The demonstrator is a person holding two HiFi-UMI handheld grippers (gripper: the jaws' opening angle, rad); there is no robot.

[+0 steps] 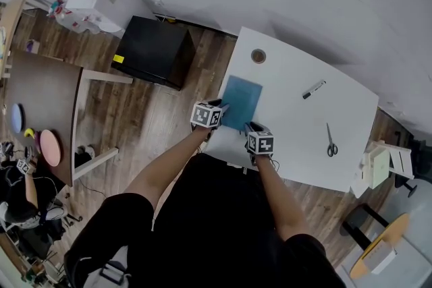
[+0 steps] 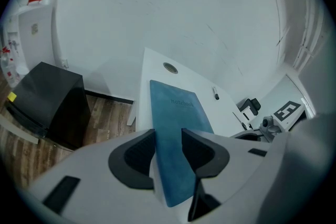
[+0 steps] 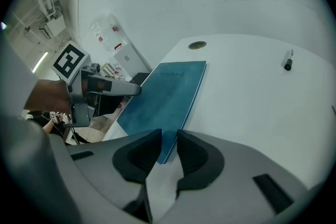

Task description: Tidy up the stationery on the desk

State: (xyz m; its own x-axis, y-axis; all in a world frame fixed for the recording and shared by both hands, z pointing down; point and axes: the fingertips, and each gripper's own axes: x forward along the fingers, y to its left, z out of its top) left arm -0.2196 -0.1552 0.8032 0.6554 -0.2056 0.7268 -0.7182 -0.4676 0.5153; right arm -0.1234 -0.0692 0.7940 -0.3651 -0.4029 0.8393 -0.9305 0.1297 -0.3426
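Note:
A blue notebook point(image 1: 241, 99) lies at the near left part of the white desk point(image 1: 297, 125). My left gripper point(image 1: 221, 106) is shut on its left edge, which fills the gap between the pads in the left gripper view, notebook point(image 2: 176, 113). My right gripper point(image 1: 250, 126) is shut on the near corner; in the right gripper view that corner of the notebook point(image 3: 168, 94) sits between the pads. A black marker pen point(image 1: 314, 89) lies farther back on the desk, and scissors point(image 1: 331, 143) lie to the right.
A round cable hole point(image 1: 258, 56) sits at the desk's far left corner. A black box point(image 1: 155, 49) stands on the wooden floor left of the desk. A brown table point(image 1: 40, 98) is farther left, and white furniture point(image 1: 381, 165) stands off the desk's right end.

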